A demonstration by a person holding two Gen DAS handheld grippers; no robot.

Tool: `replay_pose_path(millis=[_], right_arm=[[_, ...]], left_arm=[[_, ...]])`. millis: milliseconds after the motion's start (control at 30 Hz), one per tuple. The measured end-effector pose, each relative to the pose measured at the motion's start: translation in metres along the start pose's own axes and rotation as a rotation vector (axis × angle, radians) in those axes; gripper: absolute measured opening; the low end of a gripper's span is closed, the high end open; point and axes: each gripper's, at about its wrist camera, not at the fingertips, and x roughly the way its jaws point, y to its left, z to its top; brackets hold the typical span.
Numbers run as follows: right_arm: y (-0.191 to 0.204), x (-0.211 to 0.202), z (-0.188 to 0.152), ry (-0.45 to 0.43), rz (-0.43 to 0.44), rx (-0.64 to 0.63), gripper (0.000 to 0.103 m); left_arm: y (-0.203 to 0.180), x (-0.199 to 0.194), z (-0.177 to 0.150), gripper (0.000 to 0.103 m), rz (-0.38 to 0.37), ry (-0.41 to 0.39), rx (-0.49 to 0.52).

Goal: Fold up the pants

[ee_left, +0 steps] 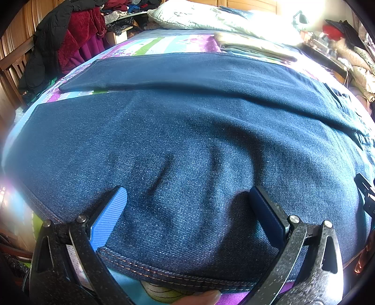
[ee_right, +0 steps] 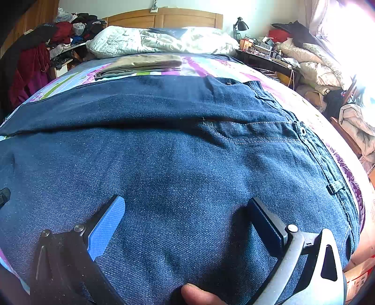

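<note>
Two handheld grippers hover low over dark blue denim pants (ee_left: 187, 140) spread flat across a bed (ee_left: 150, 45) with a bright purple, green and pale blue patterned cover. The left gripper (ee_left: 187, 199) sits near the stitched outer side seam of the nearer leg, its two blue-padded fingers (ee_left: 107, 223) spread wide apart, with cloth lying between them but nothing clamped. The right gripper (ee_right: 187, 206) is over the hip area, close to the waistband (ee_right: 328, 169) with its belt loop and button, and its fingers (ee_right: 106, 228) are likewise parted and grasping nothing. The far leg lies alongside the near one, a strip of bedcover showing between them toward the hems. Beyond the pants rests a folded tan garment (ee_right: 140, 64), then a rumpled white quilt (ee_right: 159, 40) against a wooden headboard (ee_right: 164, 17). A fingertip (ee_right: 199, 295) shows at the bottom edge of each view.
</note>
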Motion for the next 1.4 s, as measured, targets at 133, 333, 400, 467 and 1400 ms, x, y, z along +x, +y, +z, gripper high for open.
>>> replay_pose_path(millis=[133, 333, 400, 467, 1400], right_arm=[[0.000, 0.000, 0.000, 0.000, 0.000, 0.000, 0.103], [0.000, 0.000, 0.000, -0.001, 0.000, 0.000, 0.103], [0.000, 0.000, 0.000, 0.000, 0.000, 0.000, 0.103], [0.000, 0.000, 0.000, -0.001, 0.000, 0.000, 0.103], [-0.039, -0.010, 0.059, 0.127, 0.105, -0.150, 0.103]], left_arm=[[0.000, 0.000, 0.000, 0.103, 0.000, 0.000, 0.000], [0.000, 0.000, 0.000, 0.103, 0.000, -0.001, 0.001], [0.000, 0.000, -0.001, 0.103, 0.000, -0.001, 0.000], [0.000, 0.000, -0.001, 0.103, 0.000, -0.001, 0.001], [0.016, -0.007, 0.023, 0.103, -0.119, 0.078, -0.040]])
